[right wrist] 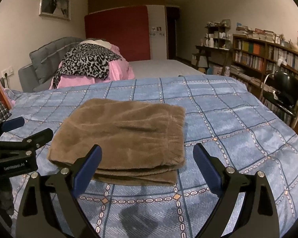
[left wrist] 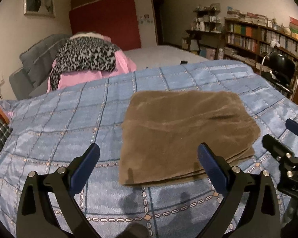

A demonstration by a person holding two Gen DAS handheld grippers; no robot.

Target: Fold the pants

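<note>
Brown fleece pants [right wrist: 127, 136] folded (about four layers) on blanket [right wrist: 228, 123] | both grippers wide, empty

1. The left gripper [left wrist: 149, 158] is held low and level, its two black arms spread wide and its blue-padded fingers [left wrist: 87, 163] set far apart, with nothing gripped between them.
2. The right gripper [right wrist: 148, 158] is held in the same pose, jaws wide apart and empty, its blue pads [right wrist: 207, 167] facing each other.
3. The two grippers are kept side by side, near each other but not touching; each is seen at the edge of the other's view.
</note>
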